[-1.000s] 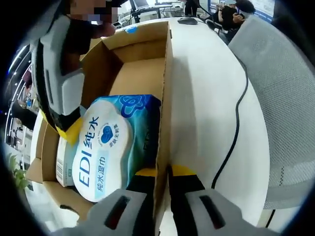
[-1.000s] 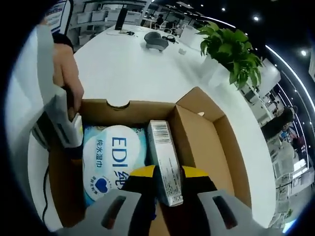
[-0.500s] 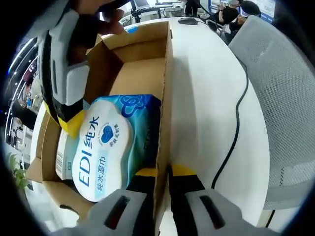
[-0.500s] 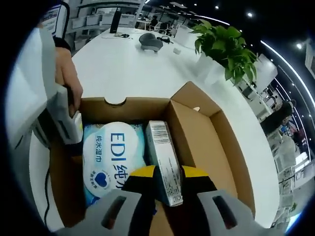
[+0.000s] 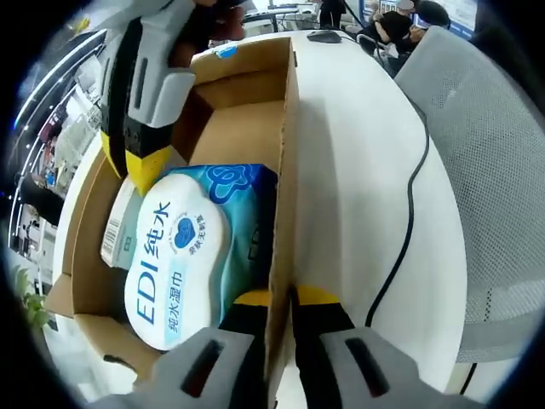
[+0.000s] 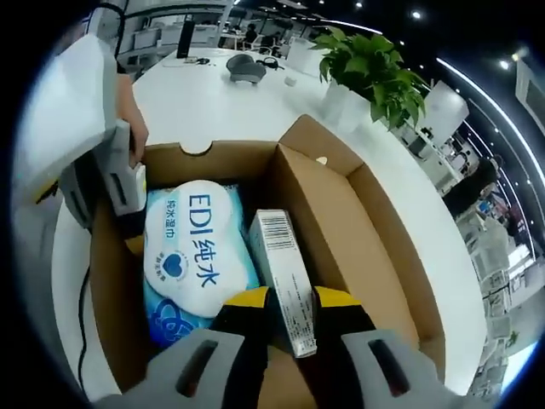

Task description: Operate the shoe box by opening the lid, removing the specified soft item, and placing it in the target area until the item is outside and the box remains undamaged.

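The cardboard shoe box [image 6: 341, 230] sits open on the white counter [image 5: 358, 170], its flaps folded outward. Inside lies the soft wet-wipes pack [image 6: 192, 251], blue and white with "EDI" printed on it, beside a small white carton [image 6: 281, 277]. The left claw [image 5: 277, 302] is pinched on the box's side wall, one jaw inside and one outside. The right claw [image 6: 285, 298] is clamped on the near end of the small white carton, which appears tilted up inside the box. A black cable [image 5: 409, 213] trails across the counter near a grey mesh chair [image 5: 494, 170], and a potted plant [image 6: 375, 72] stands beyond the box.
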